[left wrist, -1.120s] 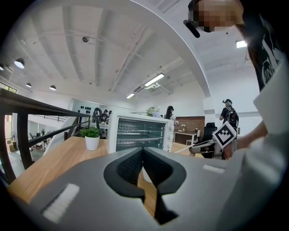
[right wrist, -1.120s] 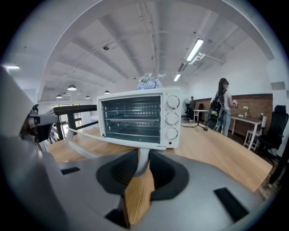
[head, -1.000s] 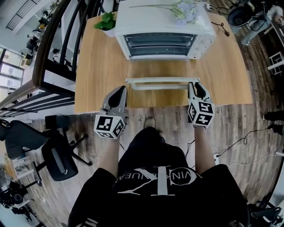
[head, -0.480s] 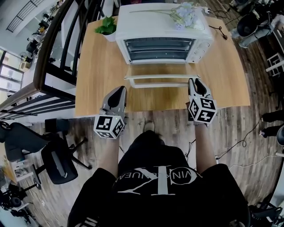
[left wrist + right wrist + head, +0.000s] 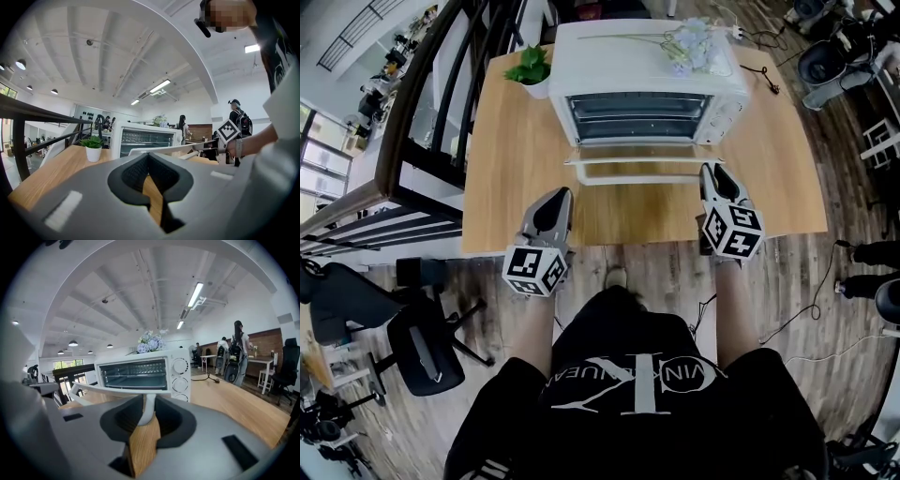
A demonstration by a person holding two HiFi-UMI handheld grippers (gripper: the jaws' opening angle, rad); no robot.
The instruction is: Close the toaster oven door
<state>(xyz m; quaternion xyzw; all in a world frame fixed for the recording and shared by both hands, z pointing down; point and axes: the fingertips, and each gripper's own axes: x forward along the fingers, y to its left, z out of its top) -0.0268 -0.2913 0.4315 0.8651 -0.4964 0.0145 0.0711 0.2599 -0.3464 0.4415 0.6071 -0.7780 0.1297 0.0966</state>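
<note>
The toaster oven door (image 5: 639, 161) stands open, folded down toward the person from the mouth of the white toaster oven (image 5: 647, 56), which sits at the far side of the wooden desk (image 5: 506, 169). The right tongs (image 5: 710, 171) are clenched on the right end of the door's white handle (image 5: 637, 179). In the right gripper view the handle's end post (image 5: 149, 408) runs down between the two dark pads. The left tongs (image 5: 558, 195) hang above the desk's near edge, well apart from the door on its left, tips together and gripping nothing. Pale artificial flowers (image 5: 689, 42) lie on top of the oven, and a small potted plant (image 5: 532, 67) stands just beside its left corner. A black cable (image 5: 766, 70) trails across the desk's far right. An office chair (image 5: 417, 337) stands on the wooden floor to the left.
</note>
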